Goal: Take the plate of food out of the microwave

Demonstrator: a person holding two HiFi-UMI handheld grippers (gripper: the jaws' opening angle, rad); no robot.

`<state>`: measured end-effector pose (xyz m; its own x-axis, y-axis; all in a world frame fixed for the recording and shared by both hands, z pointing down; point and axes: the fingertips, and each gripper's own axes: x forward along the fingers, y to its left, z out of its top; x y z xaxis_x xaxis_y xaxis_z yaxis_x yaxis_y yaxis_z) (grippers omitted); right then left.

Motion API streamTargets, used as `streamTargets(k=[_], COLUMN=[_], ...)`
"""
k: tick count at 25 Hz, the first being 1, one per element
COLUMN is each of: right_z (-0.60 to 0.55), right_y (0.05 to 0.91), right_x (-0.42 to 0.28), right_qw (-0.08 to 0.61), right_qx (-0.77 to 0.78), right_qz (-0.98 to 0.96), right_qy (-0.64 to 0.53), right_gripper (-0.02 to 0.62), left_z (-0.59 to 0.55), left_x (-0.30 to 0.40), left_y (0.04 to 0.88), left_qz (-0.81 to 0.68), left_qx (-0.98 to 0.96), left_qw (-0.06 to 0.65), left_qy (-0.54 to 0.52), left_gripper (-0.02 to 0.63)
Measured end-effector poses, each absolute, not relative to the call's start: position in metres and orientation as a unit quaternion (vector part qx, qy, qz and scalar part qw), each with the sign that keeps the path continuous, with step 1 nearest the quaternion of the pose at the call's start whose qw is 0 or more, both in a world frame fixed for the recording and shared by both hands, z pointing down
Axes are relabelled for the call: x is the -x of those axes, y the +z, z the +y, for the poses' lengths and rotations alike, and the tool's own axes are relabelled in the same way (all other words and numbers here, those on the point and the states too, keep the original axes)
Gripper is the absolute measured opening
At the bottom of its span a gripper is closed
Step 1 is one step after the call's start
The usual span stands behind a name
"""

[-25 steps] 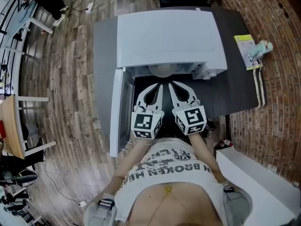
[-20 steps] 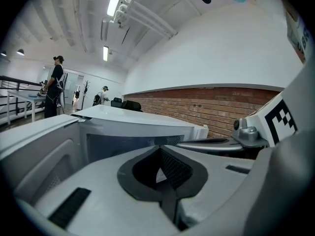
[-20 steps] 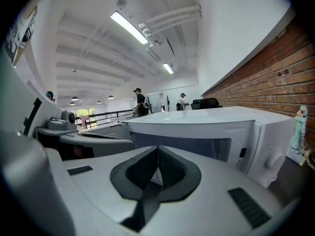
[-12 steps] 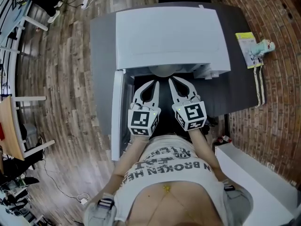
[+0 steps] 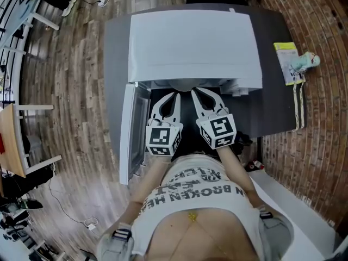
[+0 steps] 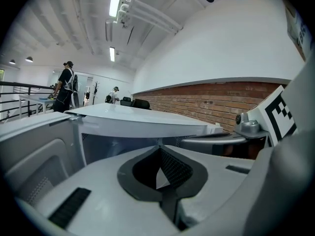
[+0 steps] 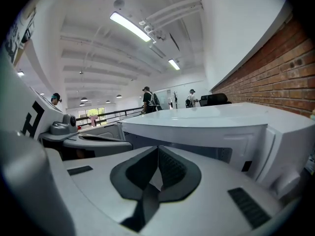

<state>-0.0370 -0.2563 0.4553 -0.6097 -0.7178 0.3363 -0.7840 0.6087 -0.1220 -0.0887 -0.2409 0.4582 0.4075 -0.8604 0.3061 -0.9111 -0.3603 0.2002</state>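
A white microwave [image 5: 193, 42] stands on a dark grey table [image 5: 277, 107] with its door [image 5: 129, 132] swung open to the left. Only a pale sliver of the plate [image 5: 186, 84] shows under the microwave's front edge; the food is hidden. My left gripper [image 5: 175, 95] and right gripper [image 5: 194, 92] are side by side just in front of the open cavity, tips pointing in. Both are shut with nothing between the pads. The left gripper [image 6: 158, 147] faces the cavity and the door [image 6: 34, 146]. The right gripper [image 7: 158, 148] faces the microwave's right front [image 7: 221, 127].
A yellow-green booklet [image 5: 286, 58], a small pale toy [image 5: 304, 61] and a strap [image 5: 298, 102] lie on the table's right side. A white box [image 5: 304, 211] stands at lower right. Wooden floor lies to the left. People stand far off in both gripper views.
Both grippers have edged a little closer to the microwave's opening, still side by side and shut. Less of the plate shows under the front edge than before.
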Motion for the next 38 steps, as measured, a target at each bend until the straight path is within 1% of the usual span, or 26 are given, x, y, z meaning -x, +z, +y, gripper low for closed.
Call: streamTargets(k=[3,7,17,25,28,32,34,36,38], right_z=[-0.26,-0.267,-0.288,-0.298,-0.3,-0.301,-0.3,-0.298,-0.296], right_y=[0.462,0.478,0.533,0.57,0.574,0.578,0.582,0.586,0.589], right_x=[0.033,0.029,0.022,0.019,0.02,0.015,0.011,0.008,0.006], right_qw=[0.132,0.142,0.199,0.227,0.229,0.226,0.231,0.233,0.234], right_qx=[-0.421,-0.42,-0.419,-0.419,-0.419,-0.422,-0.423,-0.423,-0.423], right_qz=[-0.887,-0.884,-0.871,-0.857,-0.855,-0.85,-0.848,-0.846,-0.843], right_qy=[0.136,0.147,0.162,0.196,0.204,0.22,0.221,0.227,0.234], right_gripper=[0.009,0.009,0.009,0.009,0.009,0.009,0.009,0.009,0.009], left_z=[-0.246,-0.253,-0.268,-0.276,-0.279,-0.283,-0.285,-0.286,-0.288], left_x=[0.087,0.09,0.101,0.108,0.11,0.111,0.112,0.114,0.116], left_y=[0.464,0.482,0.533,0.573,0.585,0.593,0.6,0.606,0.611], left_qz=[-0.543,-0.548,-0.547,-0.545,-0.542,-0.54,-0.542,-0.545,-0.546], left_qx=[-0.817,-0.807,-0.789,-0.771,-0.76,-0.738,-0.721,-0.705,-0.692], left_qw=[0.177,0.209,0.254,0.304,0.34,0.403,0.431,0.453,0.473], left_qy=[0.076,0.073,0.112,0.128,0.108,0.047,0.023,0.007,-0.009], left_gripper=[0.006,0.006,0.006,0.006,0.006,0.012,0.039,0.086,0.091])
